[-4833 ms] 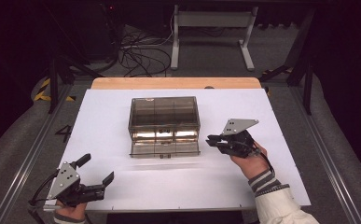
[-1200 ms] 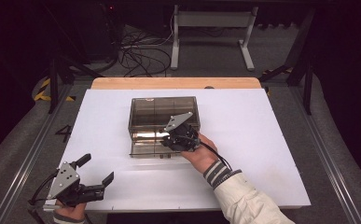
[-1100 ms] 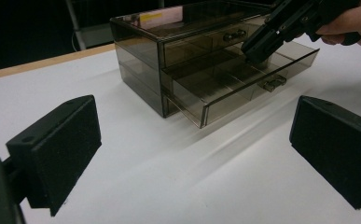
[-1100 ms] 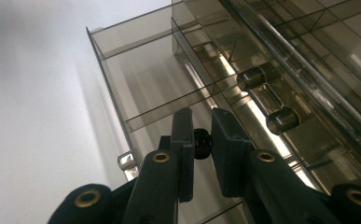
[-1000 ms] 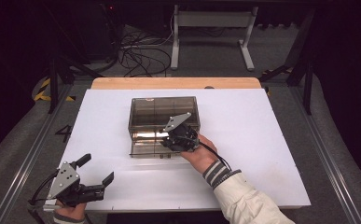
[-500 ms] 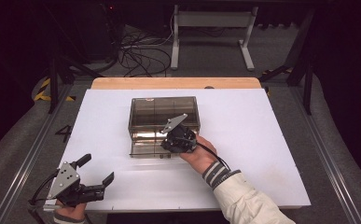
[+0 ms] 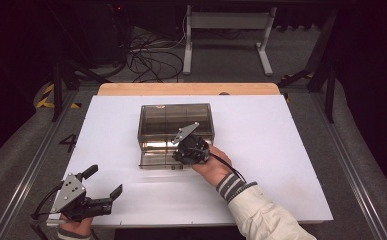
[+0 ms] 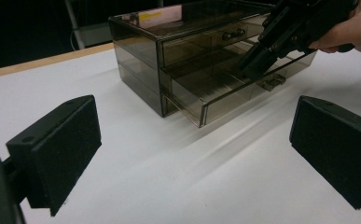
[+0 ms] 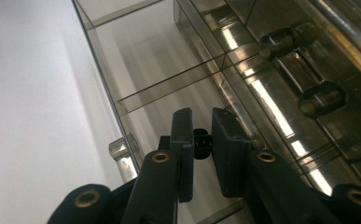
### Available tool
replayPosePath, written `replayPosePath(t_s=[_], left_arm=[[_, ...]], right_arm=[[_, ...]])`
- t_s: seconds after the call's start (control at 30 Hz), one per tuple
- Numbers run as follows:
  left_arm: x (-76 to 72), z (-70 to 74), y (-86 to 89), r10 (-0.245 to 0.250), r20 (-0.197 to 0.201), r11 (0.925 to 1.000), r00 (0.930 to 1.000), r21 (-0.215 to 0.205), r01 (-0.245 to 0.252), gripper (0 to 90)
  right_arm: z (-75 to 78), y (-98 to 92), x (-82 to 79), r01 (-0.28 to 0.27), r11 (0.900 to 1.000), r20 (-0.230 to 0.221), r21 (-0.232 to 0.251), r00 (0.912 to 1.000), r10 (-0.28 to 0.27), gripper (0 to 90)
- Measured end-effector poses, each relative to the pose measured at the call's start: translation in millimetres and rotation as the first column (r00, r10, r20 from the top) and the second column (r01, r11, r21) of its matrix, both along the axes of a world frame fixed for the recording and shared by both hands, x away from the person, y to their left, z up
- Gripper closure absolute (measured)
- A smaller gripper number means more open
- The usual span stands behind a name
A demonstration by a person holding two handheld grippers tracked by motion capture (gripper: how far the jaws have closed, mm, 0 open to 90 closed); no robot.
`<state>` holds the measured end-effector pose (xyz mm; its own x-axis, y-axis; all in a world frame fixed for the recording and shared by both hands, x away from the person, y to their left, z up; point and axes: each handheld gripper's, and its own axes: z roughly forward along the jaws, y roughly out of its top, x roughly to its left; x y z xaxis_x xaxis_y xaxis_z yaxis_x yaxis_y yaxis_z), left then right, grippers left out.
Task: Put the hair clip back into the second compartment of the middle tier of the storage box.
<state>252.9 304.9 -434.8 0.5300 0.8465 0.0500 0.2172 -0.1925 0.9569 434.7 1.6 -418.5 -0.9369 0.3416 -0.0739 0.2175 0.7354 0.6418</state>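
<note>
A smoky see-through drawer box (image 7: 176,120) stands mid-table, its bottom drawer (image 7: 153,160) pulled out toward me. My right gripper (image 7: 178,158) reaches down into the right part of that open drawer. In the right gripper view its jaws (image 9: 201,140) are shut on a small black round piece (image 9: 201,144), just above the drawer floor beside a divider (image 9: 169,88). The left gripper view shows that gripper (image 8: 252,70) tilted into the drawer (image 8: 215,88). My left gripper (image 7: 104,181) rests open at the table's front left, far from the box, with nothing between its pads (image 8: 61,149).
The white table top (image 7: 281,150) has a wooden strip (image 7: 186,88) along its far edge. Beyond it are cables (image 7: 151,55) and a metal stand (image 7: 226,30) on the floor. Two round knobs (image 9: 322,98) show on the upper drawer fronts.
The right gripper came from the box's right side to the open bottom drawer, then crept slightly lower and leftward into it. The left gripper has stayed put.
</note>
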Motion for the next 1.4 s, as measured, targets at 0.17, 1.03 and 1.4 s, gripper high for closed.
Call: replayPosePath(t_s=[0.17,1.03,1.4], left_arm=[[0.2,0.1,0.1,0.000,-0.001,1.0000,1.0000,0.001,0.000,2.7],[0.6,0.2,-0.5,-0.002,0.003,1.0000,1.0000,-0.007,0.002,2.7],[0.5,0.3,-0.5,-0.001,0.003,1.0000,1.0000,-0.007,0.001,2.7]], right_arm=[[3.6,-1.8,-1.2,0.000,1.000,0.019,0.015,0.9998,-0.001,75.2],[37.9,-22.4,-21.4,-0.018,0.984,0.108,0.179,0.9942,-0.002,70.7],[43.4,-34.7,-26.5,-0.002,0.977,0.131,0.212,0.9910,-0.026,61.8]])
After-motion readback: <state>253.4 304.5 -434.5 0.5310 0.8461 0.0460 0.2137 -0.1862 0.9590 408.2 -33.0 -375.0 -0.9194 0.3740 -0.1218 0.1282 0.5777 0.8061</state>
